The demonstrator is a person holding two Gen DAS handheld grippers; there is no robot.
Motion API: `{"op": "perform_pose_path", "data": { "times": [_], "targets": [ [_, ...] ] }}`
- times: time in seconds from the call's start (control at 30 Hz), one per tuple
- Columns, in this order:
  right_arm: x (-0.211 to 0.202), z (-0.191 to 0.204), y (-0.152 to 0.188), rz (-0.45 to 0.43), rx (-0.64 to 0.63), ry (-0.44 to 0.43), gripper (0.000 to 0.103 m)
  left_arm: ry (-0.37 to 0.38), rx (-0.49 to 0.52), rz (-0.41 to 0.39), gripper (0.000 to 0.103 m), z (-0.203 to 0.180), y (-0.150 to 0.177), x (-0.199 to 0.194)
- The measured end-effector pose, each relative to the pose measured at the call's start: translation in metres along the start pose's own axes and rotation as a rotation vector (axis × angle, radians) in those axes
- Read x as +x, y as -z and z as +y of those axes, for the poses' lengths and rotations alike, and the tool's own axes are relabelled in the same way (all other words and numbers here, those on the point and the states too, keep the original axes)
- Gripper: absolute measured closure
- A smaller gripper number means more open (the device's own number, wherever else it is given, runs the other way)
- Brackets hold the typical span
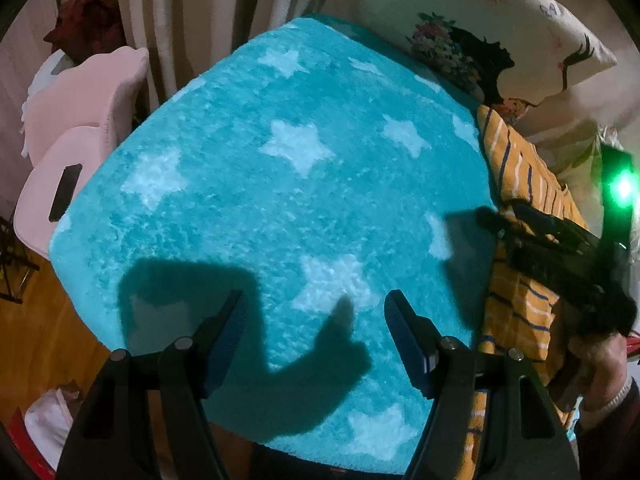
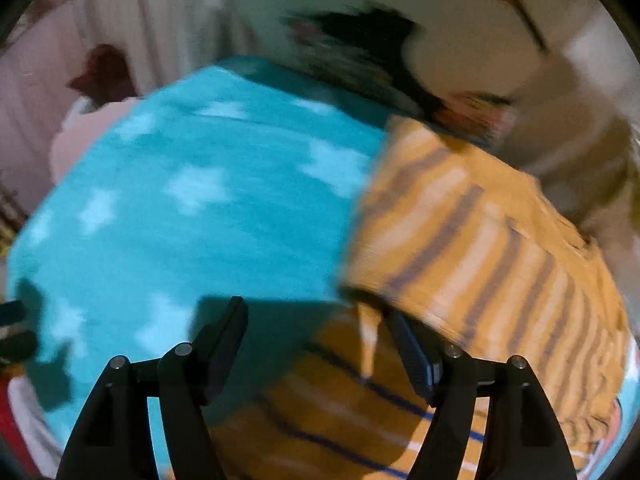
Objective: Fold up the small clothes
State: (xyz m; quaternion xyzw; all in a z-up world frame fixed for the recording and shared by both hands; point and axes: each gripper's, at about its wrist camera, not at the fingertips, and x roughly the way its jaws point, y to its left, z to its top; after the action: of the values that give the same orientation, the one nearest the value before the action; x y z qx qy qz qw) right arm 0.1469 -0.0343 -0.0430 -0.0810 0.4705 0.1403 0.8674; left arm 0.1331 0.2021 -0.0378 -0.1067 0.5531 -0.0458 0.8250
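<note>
shirt (image 1: 516, 184) on blanket's (image 1: 280, 184) right edge | pillow (image 1: 480, 40) behind

Left view sharp; hard shadows on blue star blanket (image 1: 280, 184), green glare right of it. Right view motion-blurred.

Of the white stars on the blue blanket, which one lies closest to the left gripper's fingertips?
The large star just beyond the left gripper, partly under its shadow on the blue blanket. The other stars lie further up or along the edges.
</note>
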Motion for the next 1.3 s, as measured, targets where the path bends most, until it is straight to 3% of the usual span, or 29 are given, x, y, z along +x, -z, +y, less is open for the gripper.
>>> {"op": "perform_pose_path", "data": {
  "times": [0.1,0.23,0.43,0.63,0.73,0.9,1.0,1.07,1.17,1.3],
  "targets": [
    [-0.007,0.023,0.008,0.046,-0.032,-0.127,0.027,0.014,0.016,0.024,0.033,-0.004,-0.001,0.007],
    [-0.03,0.003,0.047,0.097,0.077,-0.119,0.027,0.05,0.074,0.049,0.033,-0.021,-0.002,0.015],
    [-0.079,-0.108,0.141,0.175,0.483,0.014,0.027,0.11,0.18,0.074,0.033,-0.062,0.005,0.023],
    [-0.113,-0.173,0.222,0.215,0.7,0.141,0.027,0.161,0.239,0.14,0.032,-0.103,0.025,0.031],
    [-0.12,-0.178,0.238,0.215,0.685,0.15,0.027,0.153,0.254,0.168,0.032,-0.119,0.04,0.037],
    [-0.126,-0.168,0.254,0.19,0.588,0.139,0.027,0.098,0.253,0.141,0.032,-0.136,0.059,0.034],
    [-0.125,-0.162,0.256,0.177,0.539,0.142,0.022,0.032,0.281,0.12,0.032,-0.145,0.07,0.035],
    [-0.125,-0.16,0.256,0.167,0.514,0.14,0.017,-0.023,0.313,0.111,0.028,-0.154,0.081,0.034],
    [-0.123,-0.156,0.256,0.154,0.486,0.145,0.011,-0.062,0.309,0.135,0.011,-0.16,0.097,0.036],
    [-0.123,-0.15,0.256,0.127,0.479,0.131,0.008,-0.105,0.283,0.13,0.009,-0.162,0.109,0.035]
  ]
}}
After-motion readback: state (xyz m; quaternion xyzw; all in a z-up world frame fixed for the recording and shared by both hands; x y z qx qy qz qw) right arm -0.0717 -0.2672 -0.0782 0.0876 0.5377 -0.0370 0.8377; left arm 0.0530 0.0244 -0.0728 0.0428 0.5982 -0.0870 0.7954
